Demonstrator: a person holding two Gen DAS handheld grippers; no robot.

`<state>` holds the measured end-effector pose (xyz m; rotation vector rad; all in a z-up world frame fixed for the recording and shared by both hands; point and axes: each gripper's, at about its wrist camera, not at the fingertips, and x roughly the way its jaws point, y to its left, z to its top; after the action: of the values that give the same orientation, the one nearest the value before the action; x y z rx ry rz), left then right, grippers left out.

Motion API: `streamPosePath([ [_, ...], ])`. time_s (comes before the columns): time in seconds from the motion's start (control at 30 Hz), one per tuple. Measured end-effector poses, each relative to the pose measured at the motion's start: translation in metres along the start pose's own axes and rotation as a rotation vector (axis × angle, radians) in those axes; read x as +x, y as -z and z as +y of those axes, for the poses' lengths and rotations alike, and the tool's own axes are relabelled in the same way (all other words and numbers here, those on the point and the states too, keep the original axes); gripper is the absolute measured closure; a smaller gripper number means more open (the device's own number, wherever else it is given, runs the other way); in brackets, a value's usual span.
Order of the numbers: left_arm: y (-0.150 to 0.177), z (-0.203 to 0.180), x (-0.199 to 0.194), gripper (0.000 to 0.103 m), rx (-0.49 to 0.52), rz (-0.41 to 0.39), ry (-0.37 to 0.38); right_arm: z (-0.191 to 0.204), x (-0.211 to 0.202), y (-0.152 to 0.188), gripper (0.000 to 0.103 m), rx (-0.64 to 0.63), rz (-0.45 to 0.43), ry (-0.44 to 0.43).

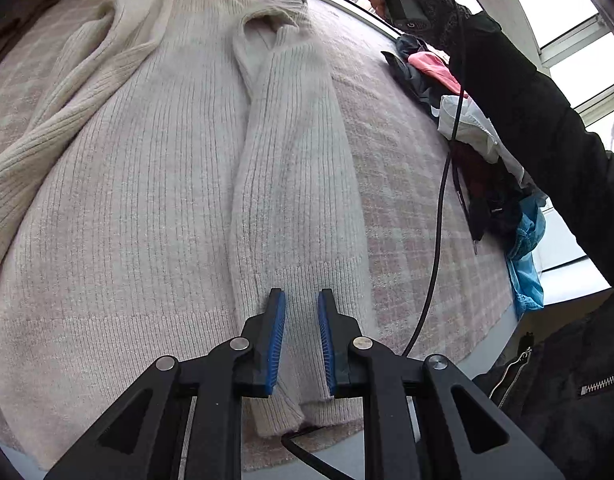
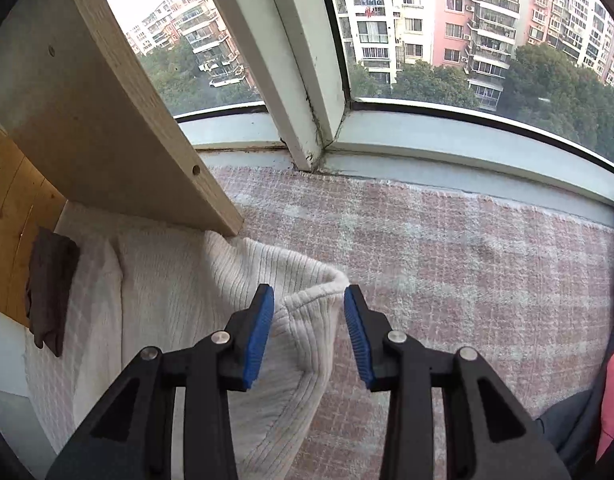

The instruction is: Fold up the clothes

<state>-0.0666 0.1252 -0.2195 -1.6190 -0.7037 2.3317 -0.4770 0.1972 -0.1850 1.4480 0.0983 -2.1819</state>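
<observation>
Sweater [image 1: 139,184] lies spread flat on a checked blanket [image 1: 411,184], filling the space ahead of the left gripper [image 1: 301,340]. One sleeve [image 1: 291,184] is folded lengthwise over the body and runs straight away from that gripper, its cuff end between the blue pads [image 1: 275,344]. The jaws stand a little apart and do not pinch the knit. Right of this gripper, at the blanket's edge, sits a pile of clothes [image 1: 479,152].

The right gripper [image 2: 309,334] has its jaws partly open, with a raised fold of the sweater's edge [image 2: 307,320] in the gap, near the right pad [image 2: 357,340] but not clamped. A window [image 2: 427,40] lies ahead of it, and a wooden board [image 2: 119,92] ahead to its left.
</observation>
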Motion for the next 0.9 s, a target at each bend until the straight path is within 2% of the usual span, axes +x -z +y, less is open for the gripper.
streamPosePath([
  [0.13,-0.001,0.002,0.000,0.086,0.002,0.013,0.014,0.005,0.033,-0.012,0.067,-0.130,0.086,-0.009],
  [0.17,-0.001,0.002,0.000,0.086,0.003,0.016,0.017,0.008,0.041,-0.013,0.067,-0.167,0.102,0.012],
  [0.27,-0.004,0.003,0.001,0.086,-0.002,0.028,0.029,0.016,0.048,-0.012,0.061,-0.249,0.093,0.009],
  [0.3,-0.004,0.003,0.002,0.086,-0.003,0.032,0.032,0.018,0.048,-0.010,0.061,-0.263,0.095,-0.013],
  [0.37,-0.006,0.003,0.003,0.086,-0.007,0.039,0.040,0.024,0.048,-0.006,0.062,-0.316,0.090,0.001],
  [0.43,-0.007,0.004,0.004,0.086,-0.009,0.046,0.046,0.028,0.046,-0.003,0.076,-0.356,0.108,-0.005],
  [0.47,-0.008,0.004,0.004,0.086,-0.008,0.049,0.047,0.029,0.043,-0.002,0.089,-0.364,0.108,-0.007],
  [0.5,-0.008,0.004,0.004,0.086,-0.007,0.053,0.048,0.028,0.039,-0.002,0.090,-0.368,0.104,-0.007],
  [0.57,-0.008,0.004,0.005,0.086,-0.003,0.057,0.049,0.019,0.032,-0.007,0.093,-0.348,0.063,0.038],
  [0.6,-0.009,0.004,0.005,0.086,-0.002,0.058,0.050,0.009,0.033,-0.010,0.099,-0.294,0.061,0.059],
  [0.63,-0.009,0.004,0.005,0.086,-0.003,0.058,0.050,-0.002,0.036,-0.014,0.099,-0.232,0.069,0.073],
  [0.7,-0.008,0.004,0.005,0.086,-0.003,0.058,0.051,-0.013,0.039,-0.015,0.099,-0.168,0.089,0.015],
  [0.73,-0.008,0.003,0.005,0.086,-0.001,0.058,0.049,-0.015,0.032,-0.015,0.097,-0.146,0.069,-0.001],
  [0.8,-0.009,0.003,0.005,0.086,0.001,0.056,0.047,-0.018,0.011,-0.014,0.082,-0.107,0.004,-0.019],
  [0.87,-0.008,0.003,0.005,0.086,0.002,0.054,0.047,-0.019,-0.010,-0.009,0.080,-0.054,-0.022,-0.073],
  [0.9,-0.008,0.004,0.005,0.086,0.002,0.053,0.047,-0.014,-0.016,-0.004,0.080,-0.057,-0.005,-0.095],
])
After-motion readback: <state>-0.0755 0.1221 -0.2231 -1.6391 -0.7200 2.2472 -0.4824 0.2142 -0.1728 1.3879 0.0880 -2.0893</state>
